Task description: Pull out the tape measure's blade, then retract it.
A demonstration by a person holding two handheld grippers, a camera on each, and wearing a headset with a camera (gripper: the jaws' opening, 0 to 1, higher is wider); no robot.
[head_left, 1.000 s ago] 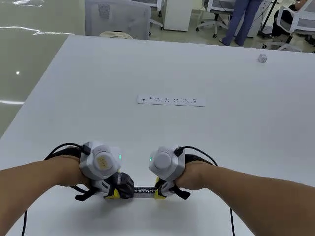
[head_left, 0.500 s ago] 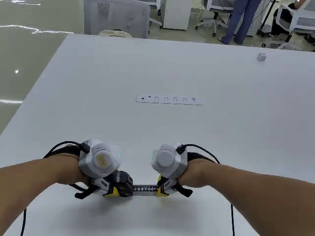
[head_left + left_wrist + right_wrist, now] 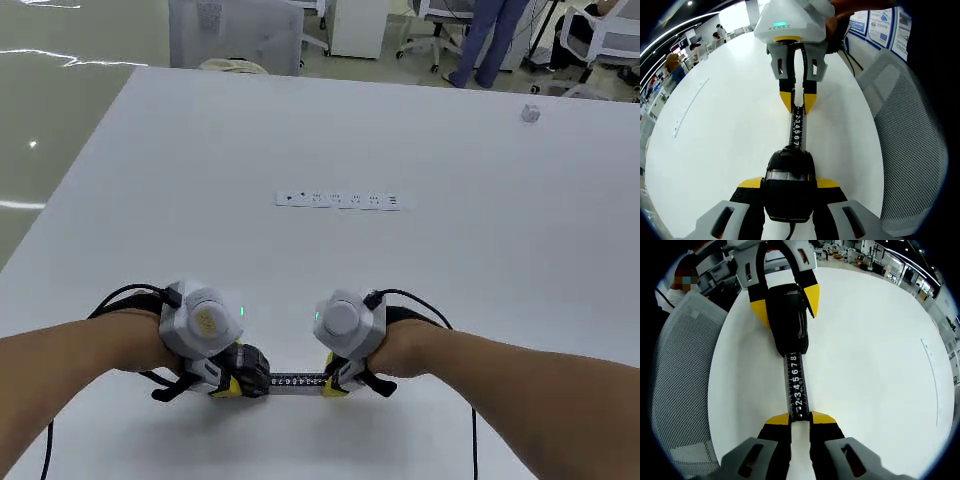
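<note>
Found the tape measure (image 3: 250, 372) low at 6 o'clock in the head view, resting on the white workbench (image 3: 420, 270), its black case clamped between the jaws of the left gripper (image 3: 789, 183). Saw the blade (image 3: 297, 381) drawn out toward 3 o'clock from the case, with its far end pinched in the nearly closed jaws of the right gripper (image 3: 800, 418). Compared with a second before, noted a slightly wider gap between the two grippers and a little more blade showing. Read numerals from 2 upward on the blade in both gripper views, but could not see the end hook, hidden between the right jaws. Could not make out the underside of the case or any lock button, covered by the left jaws. Lost both forearms at the lower picture edge in the head view. Counted one tape measure, one blade, two grippers, one flat power strip (image 3: 338, 200) at 12 o'clock from the grippers, and one small pale object (image 3: 530, 114) at 1 o'clock, too small to identify. Caught one mesh chair (image 3: 905, 125) beside the bench at 3 o'clock in the left gripper view.
</note>
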